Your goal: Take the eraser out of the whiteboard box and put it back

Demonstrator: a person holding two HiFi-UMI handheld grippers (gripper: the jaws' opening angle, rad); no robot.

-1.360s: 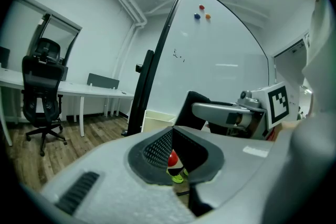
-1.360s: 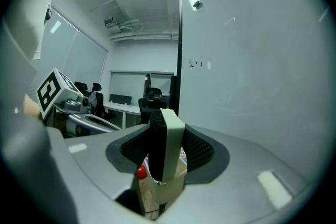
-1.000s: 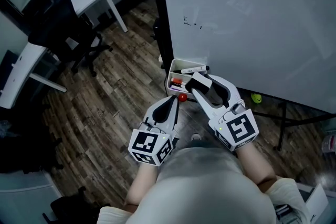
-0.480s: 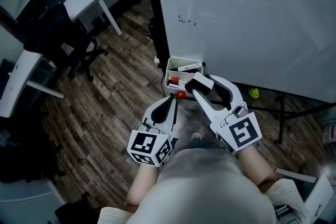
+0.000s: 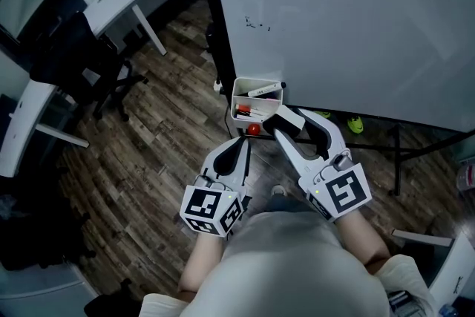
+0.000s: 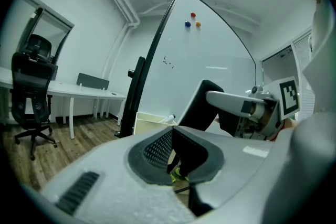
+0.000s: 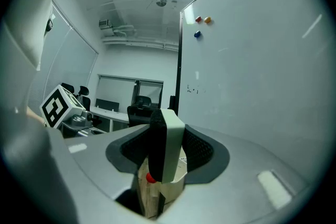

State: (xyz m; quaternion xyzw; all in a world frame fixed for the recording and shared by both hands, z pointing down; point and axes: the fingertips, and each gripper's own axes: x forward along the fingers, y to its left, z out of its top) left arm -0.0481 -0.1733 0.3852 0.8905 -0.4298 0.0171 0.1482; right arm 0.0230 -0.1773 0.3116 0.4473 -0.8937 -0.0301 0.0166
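White eraser (image 7: 167, 150) in level right claw (image 5: 286, 122)

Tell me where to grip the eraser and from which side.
Across its broad faces, felt and white back, as the right claw holds the eraser now: a flat slab, so those faces likely give the firmest hold. Come from one narrow end, leaving the rest free to lower into the box.

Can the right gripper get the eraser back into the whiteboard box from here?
Probably yes: the right gripper, clamped on the eraser, sits just beside the box's open top; nothing between, though markers lie inside.
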